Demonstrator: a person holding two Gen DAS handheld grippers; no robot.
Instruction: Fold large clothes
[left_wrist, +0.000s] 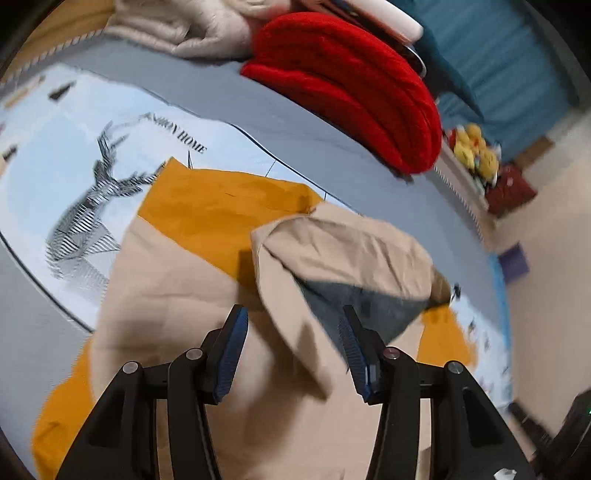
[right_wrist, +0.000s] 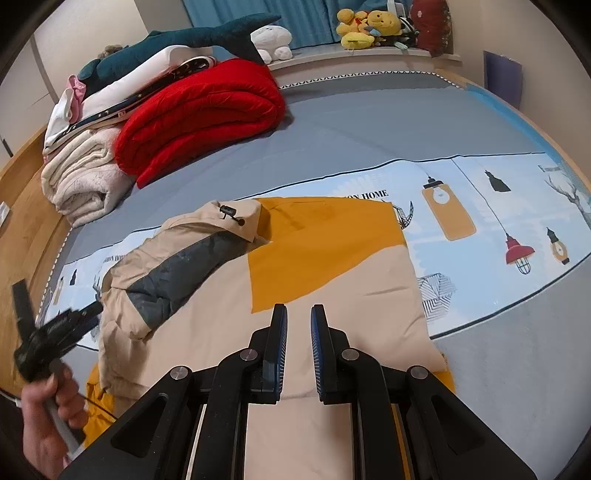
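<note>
The left hand-held gripper (left_wrist: 293, 325) hovers with its jaws spread wide, gripping nothing. The right hand-held gripper (right_wrist: 298, 325) has its jaws parted narrowly, also bare. The left hand (right_wrist: 48, 417) clasps its handle.

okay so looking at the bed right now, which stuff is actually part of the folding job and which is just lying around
Part of the job:
- beige and mustard jacket
- its hood
- left gripper, open
- right gripper, open

Just lying about:
- red blanket
- cream blanket
- shark plush
- yellow plush toys
- printed bedsheet
</note>
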